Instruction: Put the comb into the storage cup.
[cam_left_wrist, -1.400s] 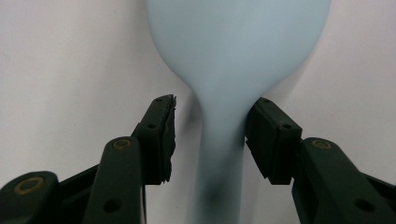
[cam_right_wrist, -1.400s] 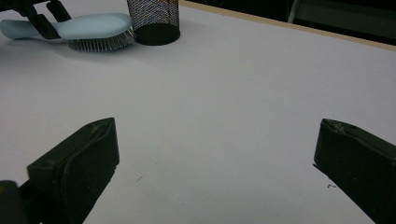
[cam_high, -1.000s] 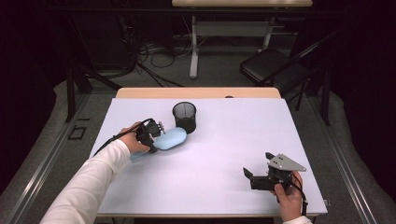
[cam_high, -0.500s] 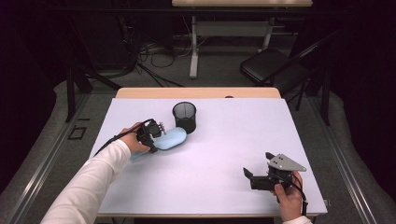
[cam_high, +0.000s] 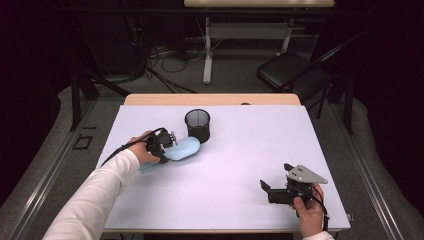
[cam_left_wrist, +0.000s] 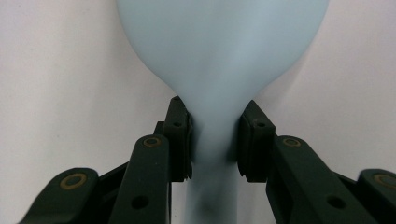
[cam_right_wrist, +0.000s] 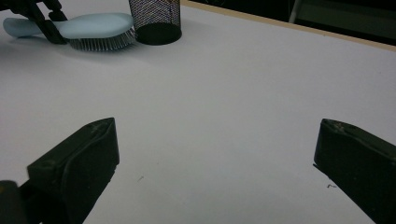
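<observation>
The white surface (cam_high: 235, 165) has loads of open room across its middle and right, wooden strip along the far edge. The black mesh cup (cam_high: 197, 125) stands near the far left, and the hairbrush (cam_high: 182, 148) lies just beside it, bristles down. It's pale blue, a rounded oval head narrowing to a slim handle. The left gripper (cam_high: 165, 145) has just been closing, jaws clamped on that neck. The right gripper (cam_high: 275, 187) sits by the near edge, jaws wide apart.
</observation>
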